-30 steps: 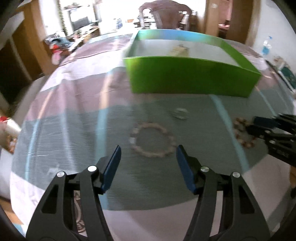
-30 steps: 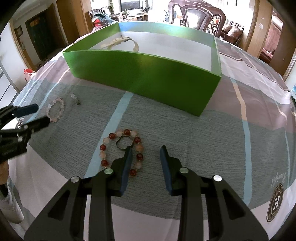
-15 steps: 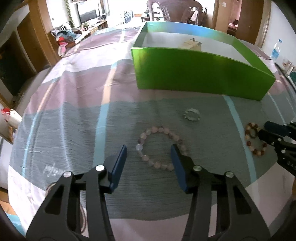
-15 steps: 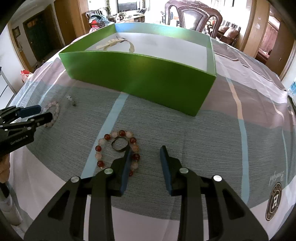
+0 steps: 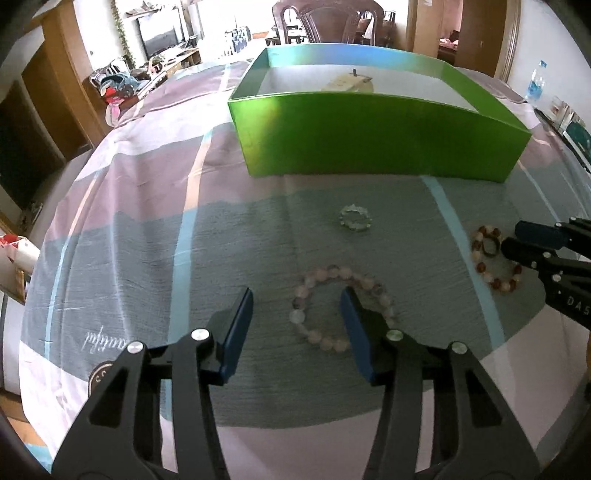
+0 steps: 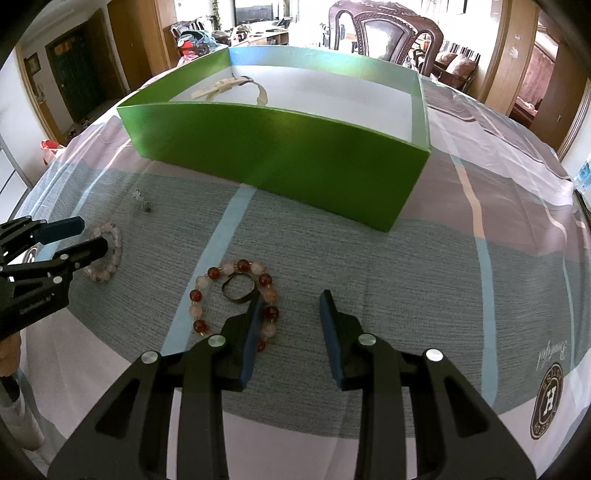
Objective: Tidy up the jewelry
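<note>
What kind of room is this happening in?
Most likely a home's living and dining room: a carved wooden chair stands behind the cloth-covered table, and a television sits on a low cabinet further back.

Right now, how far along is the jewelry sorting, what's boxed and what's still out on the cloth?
Done: one pale strap piece lies in the green cardboard box.
In hand: nothing; the left gripper straddles the pink bead bracelet, jaws open.
Left: the pink bracelet, the red-and-white bead bracelet with the dark ring, and the small clear bead ring.
</note>
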`<state>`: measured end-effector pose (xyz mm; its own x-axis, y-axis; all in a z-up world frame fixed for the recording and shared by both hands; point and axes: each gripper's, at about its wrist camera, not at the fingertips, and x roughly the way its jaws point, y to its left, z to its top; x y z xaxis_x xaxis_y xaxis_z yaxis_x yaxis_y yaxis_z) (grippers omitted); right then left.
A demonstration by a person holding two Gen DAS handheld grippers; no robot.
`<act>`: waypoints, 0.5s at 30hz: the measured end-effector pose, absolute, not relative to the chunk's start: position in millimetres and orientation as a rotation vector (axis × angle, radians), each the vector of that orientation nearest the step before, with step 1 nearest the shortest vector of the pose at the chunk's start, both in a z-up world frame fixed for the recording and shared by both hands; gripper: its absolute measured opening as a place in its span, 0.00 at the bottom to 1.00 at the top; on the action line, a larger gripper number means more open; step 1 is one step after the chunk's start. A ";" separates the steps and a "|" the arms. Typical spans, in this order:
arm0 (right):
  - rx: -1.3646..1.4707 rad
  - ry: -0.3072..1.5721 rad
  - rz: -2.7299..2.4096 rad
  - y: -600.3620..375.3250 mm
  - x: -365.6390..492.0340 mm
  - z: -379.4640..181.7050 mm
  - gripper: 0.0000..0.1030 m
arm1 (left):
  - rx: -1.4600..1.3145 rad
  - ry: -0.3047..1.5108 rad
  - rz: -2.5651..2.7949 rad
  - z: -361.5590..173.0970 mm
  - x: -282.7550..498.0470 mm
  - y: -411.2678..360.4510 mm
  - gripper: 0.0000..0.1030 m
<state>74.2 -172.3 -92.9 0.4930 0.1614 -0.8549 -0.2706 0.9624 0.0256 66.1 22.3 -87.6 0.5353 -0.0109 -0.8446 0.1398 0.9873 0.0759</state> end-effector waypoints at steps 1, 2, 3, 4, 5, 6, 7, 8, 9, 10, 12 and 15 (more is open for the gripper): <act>-0.119 1.022 0.261 -172.1 74.1 -92.9 0.32 | 0.141 1.001 -0.088 -87.4 65.5 22.1 0.49; -0.121 1.021 0.259 -171.7 73.8 -92.8 0.32 | 0.143 0.999 -0.087 -86.9 64.6 21.6 0.48; -0.122 1.021 0.259 -171.7 73.0 -92.7 0.32 | 0.143 0.998 -0.088 -86.9 62.7 21.6 0.47; -0.125 1.022 0.262 -171.0 72.6 -92.5 0.31 | 0.143 0.998 -0.091 -87.1 62.7 21.0 0.44; -0.126 1.022 0.265 -170.8 71.3 -92.7 0.30 | 0.143 0.997 -0.100 -86.8 62.1 20.0 0.42; -0.126 1.023 0.269 -171.0 70.8 -92.5 0.28 | 0.144 0.997 -0.103 -87.1 61.8 18.6 0.40; -0.129 1.023 0.273 -170.3 70.2 -92.2 0.27 | 0.147 0.997 -0.103 -86.9 61.3 17.6 0.39; -0.131 1.022 0.274 -169.9 70.0 -92.1 0.26 | 0.150 0.996 -0.102 -87.3 61.6 17.4 0.38; -0.132 1.022 0.272 -169.7 70.0 -92.1 0.26 | 0.151 0.996 -0.103 -87.4 61.7 17.1 0.37; -0.131 1.022 0.271 -169.7 70.3 -92.1 0.26 | 0.151 0.996 -0.103 -87.5 62.0 17.4 0.37; -0.126 1.023 0.271 -170.1 70.6 -92.3 0.26 | 0.150 0.995 -0.100 -87.6 62.0 17.5 0.39; -0.128 1.020 0.268 -169.8 70.3 -92.4 0.26 | 0.146 0.993 -0.100 -88.1 62.9 18.4 0.41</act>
